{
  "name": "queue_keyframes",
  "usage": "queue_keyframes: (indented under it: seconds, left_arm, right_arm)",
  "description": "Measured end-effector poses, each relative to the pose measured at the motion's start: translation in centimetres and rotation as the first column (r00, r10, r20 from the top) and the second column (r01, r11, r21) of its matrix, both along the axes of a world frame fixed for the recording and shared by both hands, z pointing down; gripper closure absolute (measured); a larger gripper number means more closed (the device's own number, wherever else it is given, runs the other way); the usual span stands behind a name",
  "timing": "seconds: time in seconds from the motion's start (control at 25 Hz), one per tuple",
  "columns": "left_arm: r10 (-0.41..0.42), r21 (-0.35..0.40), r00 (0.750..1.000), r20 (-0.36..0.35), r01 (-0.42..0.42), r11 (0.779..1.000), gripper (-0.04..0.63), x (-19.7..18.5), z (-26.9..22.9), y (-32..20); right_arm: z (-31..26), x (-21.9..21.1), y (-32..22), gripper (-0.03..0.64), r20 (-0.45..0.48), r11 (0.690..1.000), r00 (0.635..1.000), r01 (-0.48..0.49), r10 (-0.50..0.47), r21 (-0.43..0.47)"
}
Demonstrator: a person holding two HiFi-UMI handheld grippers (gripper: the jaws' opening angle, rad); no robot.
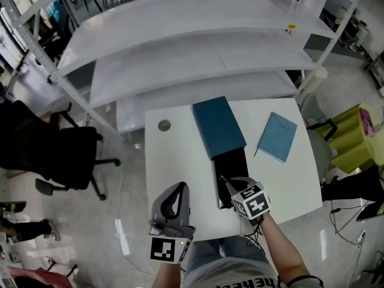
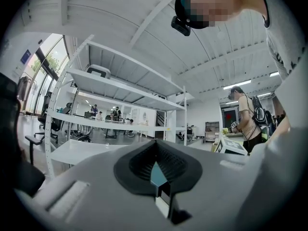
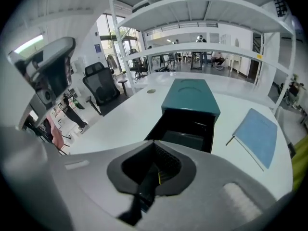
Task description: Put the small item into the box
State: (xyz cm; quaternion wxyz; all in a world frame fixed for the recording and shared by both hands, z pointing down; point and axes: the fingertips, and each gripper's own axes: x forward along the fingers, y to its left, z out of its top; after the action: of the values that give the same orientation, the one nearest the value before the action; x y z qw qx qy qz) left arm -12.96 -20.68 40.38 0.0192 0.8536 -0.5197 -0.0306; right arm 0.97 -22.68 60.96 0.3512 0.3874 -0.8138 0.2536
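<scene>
Item, small (image 3: 146, 189): slim dark stick, probably light, rigid, slippery. Pinched mid-length in closed right gripper (image 3: 155, 171) near open box (image 3: 190, 99). Left gripper (image 2: 158, 176): jaws together, empty.

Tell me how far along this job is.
Done: the box is slid open, black tray out of its teal sleeve. In hand: the right gripper is shut on a thin dark item, at the tray's near end. Left: drop the item into the tray. The left gripper hangs shut by the table edge.
</scene>
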Motion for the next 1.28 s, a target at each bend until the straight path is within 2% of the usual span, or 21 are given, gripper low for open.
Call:
queue_keyframes:
  seconds: [0.28, 0.52, 0.92, 1.28]
  left_arm:
    - [0.002, 0.020, 1.000, 0.006, -0.003, 1.000, 0.581, 0.8, -0.8, 1.2]
    - [0.007, 0.037, 1.000, 0.014, -0.007, 0.999, 0.581, 1.8, -1.5, 2.3]
    - [0.008, 0.057, 1.000, 0.026, -0.009, 0.998, 0.583, 3.1, -2.8, 4.3]
    - [0.007, 0.074, 0.999, 0.031, -0.009, 0.997, 0.584, 4.5, -3.7, 6.1]
  right_arm:
    - [-4.0, 0.9, 0.7, 0.615, 0.114, 0.988, 0.992, -0.068, 0.052, 0.138]
    - [-7.2, 2.4, 1.8, 0.615, 0.126, 0.959, 0.990, -0.099, 0.067, 0.266]
    - [-11.4, 4.3, 3.7, 0.615, 0.193, 0.921, 0.978, -0.147, 0.080, 0.360]
    - [-15.3, 6.0, 5.5, 0.615, 0.224, 0.873, 0.972, -0.165, 0.066, 0.458]
